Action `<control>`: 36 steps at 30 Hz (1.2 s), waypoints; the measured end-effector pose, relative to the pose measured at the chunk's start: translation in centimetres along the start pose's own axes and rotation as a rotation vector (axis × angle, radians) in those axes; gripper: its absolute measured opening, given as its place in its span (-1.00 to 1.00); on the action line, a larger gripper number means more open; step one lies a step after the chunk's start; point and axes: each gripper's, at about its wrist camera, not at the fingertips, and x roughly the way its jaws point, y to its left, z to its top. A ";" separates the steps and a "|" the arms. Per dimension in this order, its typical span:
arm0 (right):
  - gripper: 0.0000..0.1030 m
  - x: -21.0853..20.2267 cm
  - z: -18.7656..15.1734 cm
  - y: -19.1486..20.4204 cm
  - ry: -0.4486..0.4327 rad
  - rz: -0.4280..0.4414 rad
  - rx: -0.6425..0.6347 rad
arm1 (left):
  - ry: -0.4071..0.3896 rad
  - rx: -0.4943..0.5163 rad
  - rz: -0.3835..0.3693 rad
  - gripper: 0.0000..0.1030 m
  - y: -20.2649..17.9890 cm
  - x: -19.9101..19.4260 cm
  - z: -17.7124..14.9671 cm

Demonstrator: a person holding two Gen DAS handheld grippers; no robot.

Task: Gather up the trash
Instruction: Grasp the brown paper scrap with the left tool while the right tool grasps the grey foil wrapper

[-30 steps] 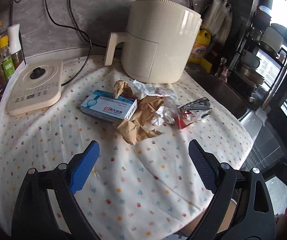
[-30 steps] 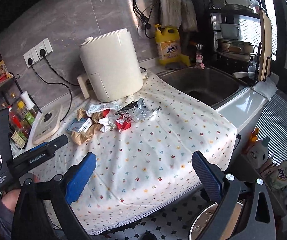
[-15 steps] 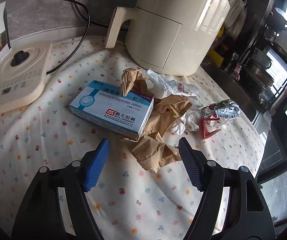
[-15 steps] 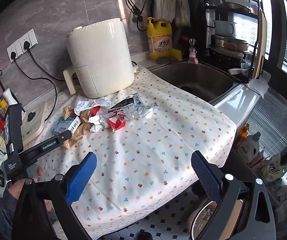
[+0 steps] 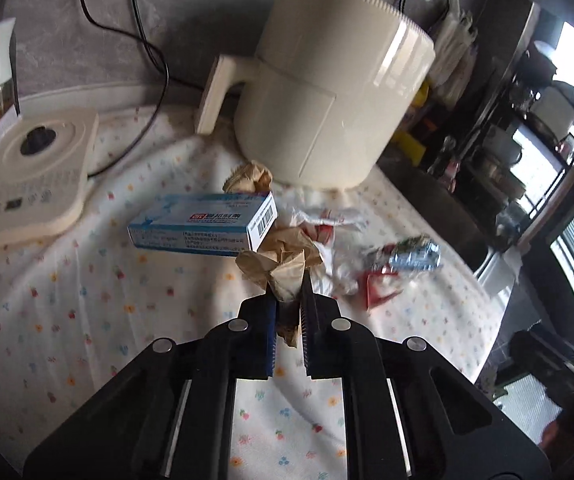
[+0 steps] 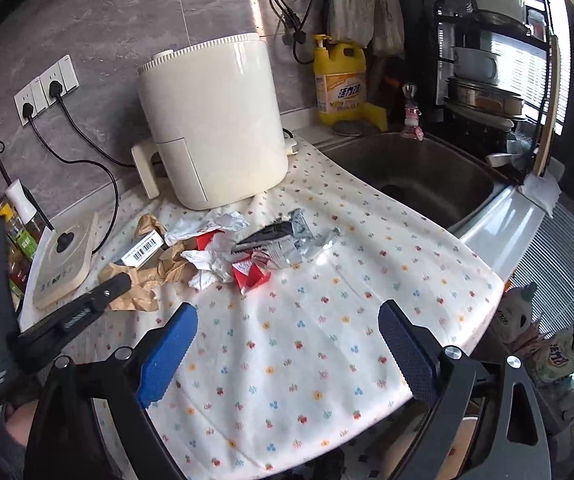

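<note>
A pile of trash lies on the flowered cloth in front of the air fryer: crumpled brown paper (image 5: 283,260), a blue and white medicine box (image 5: 203,226), white tissue (image 6: 207,268), a red wrapper (image 6: 251,276) and a silver foil wrapper (image 6: 283,240). My left gripper (image 5: 287,300) is shut on the near end of the brown paper; it also shows in the right wrist view (image 6: 121,280). The box looks tilted up on the paper. My right gripper (image 6: 287,344) is open and empty above the cloth's front part.
A cream air fryer (image 6: 215,120) stands behind the pile. A kettle base (image 5: 27,176) lies at left with bottles (image 6: 19,232) beside it. The sink (image 6: 415,172), a yellow detergent bottle (image 6: 341,80) and a dish rack (image 6: 483,64) are at right.
My left gripper moved forward to the pile and closed on the brown paper; the box has tipped. My right gripper stayed open and came slightly closer to the table.
</note>
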 end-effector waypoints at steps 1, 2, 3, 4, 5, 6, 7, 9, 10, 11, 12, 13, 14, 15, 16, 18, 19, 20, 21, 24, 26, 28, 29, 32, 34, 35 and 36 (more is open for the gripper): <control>0.73 0.5 0.4 0.1 -0.001 0.012 -0.002 | -0.019 0.000 0.001 -0.80 -0.1 -0.3 0.5; 0.72 1.0 0.8 0.1 0.000 0.024 -0.005 | -0.039 0.002 0.006 -0.80 -0.2 -0.6 1.0; 0.69 1.5 1.2 0.2 0.003 0.034 -0.006 | -0.060 0.003 0.016 -0.80 -0.2 -0.8 1.7; 0.66 2.2 1.6 0.2 0.011 0.045 -0.005 | -0.073 0.000 0.024 -0.81 -0.2 -1.0 2.2; 0.61 2.7 1.9 0.2 0.017 0.055 -0.003 | -0.083 -0.005 0.031 -0.81 -0.2 -1.1 2.7; 0.59 3.3 2.4 0.1 0.021 0.070 -0.001 | -0.093 -0.010 0.041 -0.81 -0.1 -1.2 3.3; 0.59 3.8 2.7 0.0 0.020 0.079 -0.001 | -0.100 -0.010 0.050 -0.81 0.0 -1.3 3.7; 0.59 5.0 3.3 -0.3 0.024 0.091 0.005 | -0.110 -0.007 0.066 -0.81 -0.2 -1.2 4.4; 0.59 5.5 3.6 -0.6 0.029 0.097 0.012 | -0.114 -0.003 0.073 -0.80 -0.3 -1.2 4.6; 0.57 6.2 3.8 -0.8 0.035 0.105 0.020 | -0.117 0.002 0.077 -0.80 -0.4 -1.2 4.8; 0.55 6.7 4.0 -1.0 0.039 0.112 0.026 | -0.116 0.007 0.085 -0.81 -0.5 -0.9 5.1; 0.55 7.2 4.2 -1.2 0.043 0.117 0.030 | -0.113 0.010 0.093 -0.81 -0.6 -0.7 5.3; 0.55 7.8 4.4 -1.3 0.048 0.122 0.034 | -0.111 0.011 0.098 -0.81 -0.7 -0.5 5.4; 0.54 8.2 4.5 -1.5 0.053 0.126 0.039 | -0.107 0.014 0.108 -0.81 -0.8 -0.3 5.5; 0.53 8.8 4.6 -1.6 0.062 0.133 0.046 | -0.104 0.018 0.115 -0.81 -0.9 -0.1 5.6; 0.52 9.7 4.9 -1.7 0.069 0.143 0.048 | -0.094 0.026 0.131 -0.80 -1.0 0.5 5.9; 0.52 10.1 5.0 -1.8 0.071 0.145 0.049 | -0.089 0.031 0.138 -0.80 -1.0 0.7 5.9; 0.52 10.4 5.1 -1.9 0.074 0.148 0.052 | -0.084 0.034 0.144 -0.80 -0.9 0.8 5.9; 0.51 10.7 5.1 -1.9 0.079 0.151 0.056 | -0.079 0.035 0.149 -0.80 -0.9 1.0 5.8; -0.02 11.8 5.1 -2.0 0.113 0.169 0.069 | -0.068 0.043 0.160 -0.80 -0.8 1.4 5.7; -0.71 12.6 4.9 -1.8 0.165 0.188 0.067 | -0.061 0.042 0.161 -0.80 -0.6 1.6 5.5; -0.87 12.2 4.6 -1.6 0.161 0.190 0.057 | -0.056 0.039 0.158 -0.80 -0.6 1.7 5.4; -0.95 11.8 4.4 -1.4 0.154 0.194 0.042 | -0.057 0.038 0.155 -0.80 -0.5 1.6 5.3; -0.98 10.3 4.1 -0.7 0.131 0.213 0.012 | -0.058 0.039 0.142 -0.80 -0.4 1.3 5.0; -0.98 9.1 3.8 -0.3 0.115 0.218 0.000 | -0.058 0.040 0.131 -0.80 -0.4 1.0 4.7; -0.98 8.5 3.8 -0.2 0.109 0.217 -0.003 | -0.059 0.042 0.122 -0.80 -0.4 0.8 4.5; -0.98 8.0 3.6 0.0 0.103 0.215 -0.006 | -0.061 0.044 0.114 -0.80 -0.5 0.5 4.4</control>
